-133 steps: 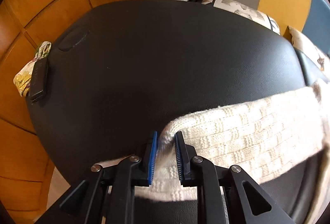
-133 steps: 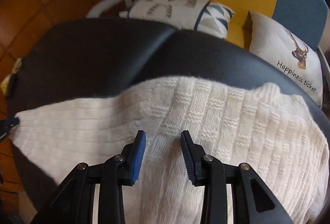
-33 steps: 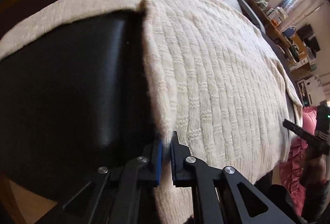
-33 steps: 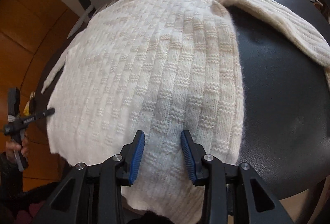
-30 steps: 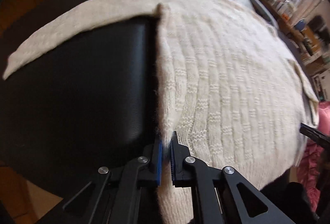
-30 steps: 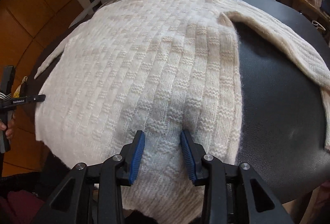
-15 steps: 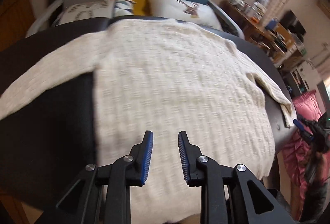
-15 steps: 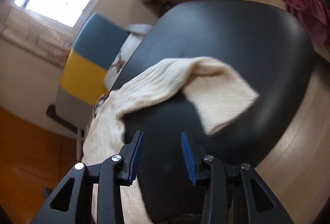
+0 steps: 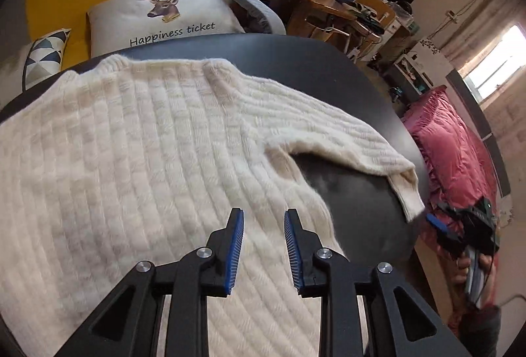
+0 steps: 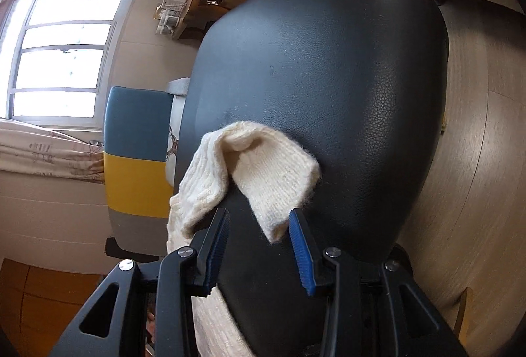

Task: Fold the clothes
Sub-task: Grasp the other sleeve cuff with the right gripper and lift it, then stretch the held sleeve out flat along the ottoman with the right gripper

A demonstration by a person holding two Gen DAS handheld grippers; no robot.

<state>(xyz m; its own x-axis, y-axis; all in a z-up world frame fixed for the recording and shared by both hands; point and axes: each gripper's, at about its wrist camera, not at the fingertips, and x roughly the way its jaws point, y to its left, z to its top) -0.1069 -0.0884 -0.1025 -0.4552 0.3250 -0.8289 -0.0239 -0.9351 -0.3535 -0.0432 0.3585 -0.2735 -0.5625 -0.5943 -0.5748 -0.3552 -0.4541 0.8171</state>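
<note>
both grippers gape empty — left gripper [image 9: 264, 219] above the cream sweater [image 9: 131, 159], right gripper [image 10: 259, 220] around its sleeve cuff [image 10: 276, 182] on the black table [image 10: 328, 61].

We see cream knit sweater [image 9: 131, 159] spread flat on the black surface [image 9: 361, 209]; right sleeve [image 9: 328, 133] angled out, cuff doubled back.

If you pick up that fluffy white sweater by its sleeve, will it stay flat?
Probably not. The cream knitted sweater looks soft, and its sleeve cuff already curls over itself, so it would likely droop. The fuzzy knit probably grips rather than slips.
</note>
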